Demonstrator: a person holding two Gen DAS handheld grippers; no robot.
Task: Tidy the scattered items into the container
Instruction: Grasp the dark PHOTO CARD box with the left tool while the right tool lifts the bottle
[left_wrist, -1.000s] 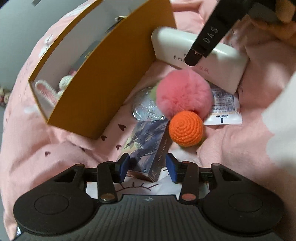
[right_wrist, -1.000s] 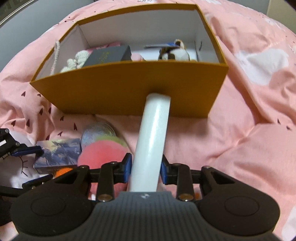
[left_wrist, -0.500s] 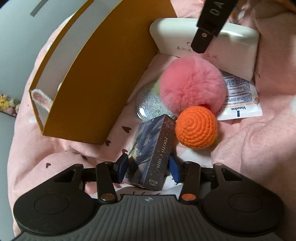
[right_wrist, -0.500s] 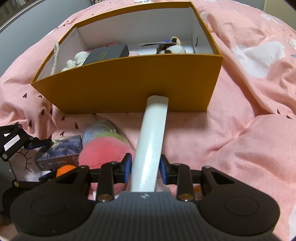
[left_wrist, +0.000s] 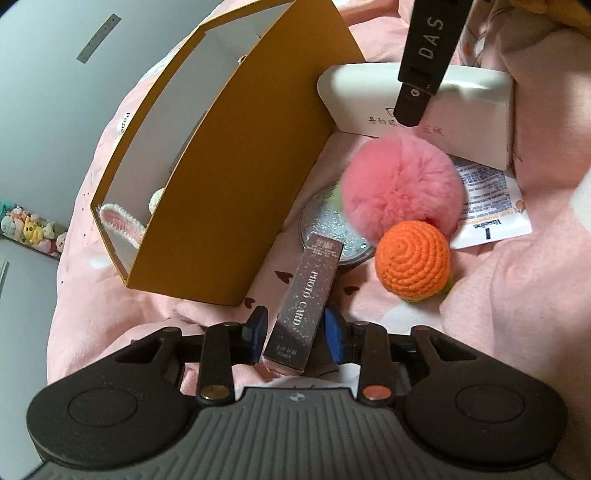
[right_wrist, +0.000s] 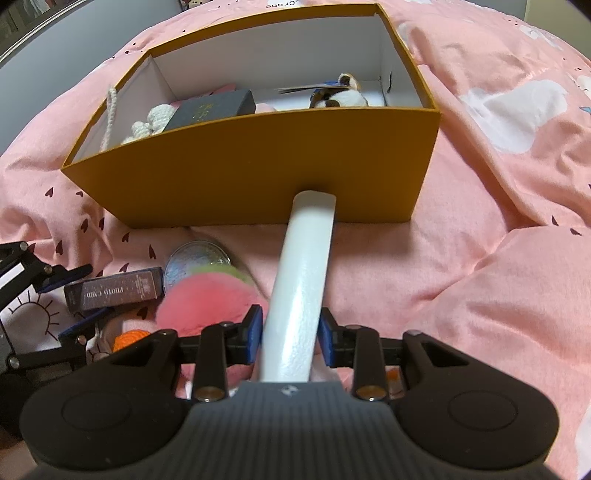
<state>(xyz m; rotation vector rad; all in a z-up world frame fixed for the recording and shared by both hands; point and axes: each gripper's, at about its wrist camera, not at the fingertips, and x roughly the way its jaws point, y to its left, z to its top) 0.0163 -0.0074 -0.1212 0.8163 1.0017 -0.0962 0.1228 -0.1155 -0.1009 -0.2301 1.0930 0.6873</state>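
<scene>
An orange box (right_wrist: 258, 162) with a white inside stands on a pink quilt; it also shows in the left wrist view (left_wrist: 221, 177). My left gripper (left_wrist: 295, 332) stands around a dark "PHOTO CARD" box (left_wrist: 306, 295), tipped on its edge, with small gaps to the pads. My right gripper (right_wrist: 290, 332) is shut on a long white case (right_wrist: 303, 284) and holds it off the quilt, its far end near the box's front wall. The case also shows in the left wrist view (left_wrist: 369, 96). A pink pompom (left_wrist: 402, 192), an orange crochet ball (left_wrist: 413, 258) and a glitter disc (left_wrist: 321, 225) lie close by.
A Vaseline sachet (left_wrist: 487, 206) lies under the white case. Inside the box are a dark box (right_wrist: 214, 109), a white crochet toy (right_wrist: 155, 118) and a plush dog (right_wrist: 340, 98). Pink quilt folds rise to the right (right_wrist: 498, 240).
The photo card box has tipped from flat onto its edge between my left fingers. My right gripper has lifted the white case a little and drawn back from the orange box.
</scene>
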